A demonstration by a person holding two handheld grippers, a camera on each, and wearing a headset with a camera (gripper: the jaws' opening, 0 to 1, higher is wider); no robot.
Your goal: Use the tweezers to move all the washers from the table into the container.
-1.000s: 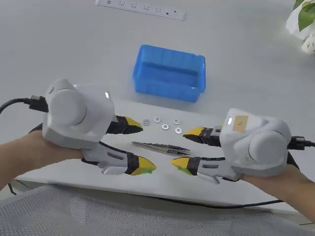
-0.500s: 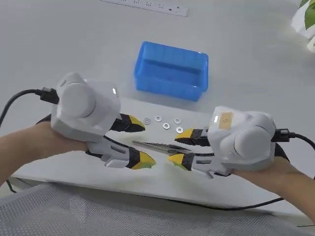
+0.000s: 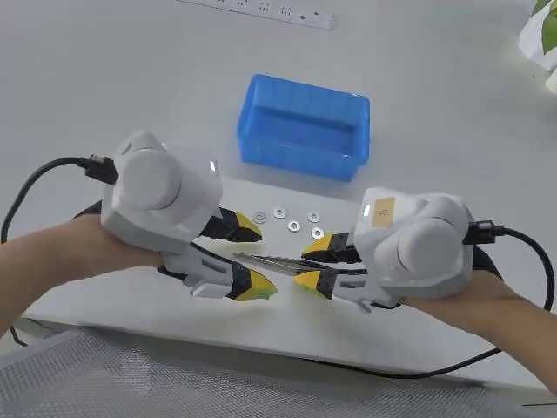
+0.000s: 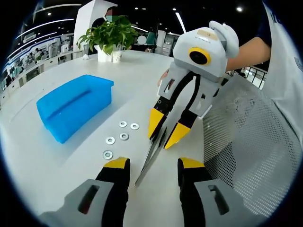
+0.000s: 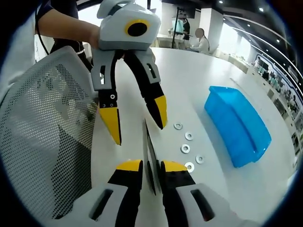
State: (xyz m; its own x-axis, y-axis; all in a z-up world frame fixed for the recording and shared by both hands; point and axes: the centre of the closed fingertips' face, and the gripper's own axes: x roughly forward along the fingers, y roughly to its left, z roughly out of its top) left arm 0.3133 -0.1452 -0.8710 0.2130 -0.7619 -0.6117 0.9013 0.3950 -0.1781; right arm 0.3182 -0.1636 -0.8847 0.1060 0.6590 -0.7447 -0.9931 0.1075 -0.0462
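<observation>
Slim metal tweezers [image 3: 277, 260] [image 4: 150, 158] [image 5: 150, 158] lie flat on the white mat between the two grippers. In the right gripper view, my right gripper [image 3: 310, 264] [image 5: 151, 166] has its jaws drawn in against the sides of the tweezers' near end. Facing it, my left gripper [image 3: 251, 255] [image 4: 154, 164] stands open, the tweezers' other end lying between its jaws untouched. Several small steel washers [image 3: 294, 225] [image 4: 124, 136] [image 5: 185, 148] lie loose just beyond the tweezers. Farther back sits the blue plastic container [image 3: 303, 128] [image 4: 71, 108] [image 5: 238, 125].
A white power strip [image 3: 261, 10] lies at the table's far edge and a potted plant [image 3: 544, 30] stands at the far right. Grey mesh fabric [image 3: 174, 374] runs along the near edge. A black cable [image 3: 39, 178] trails from each gripper.
The right gripper has slid left over the tweezers' end and its jaws have narrowed around it. The left gripper shifted slightly right and stays open. Tweezers and washers lie where they were.
</observation>
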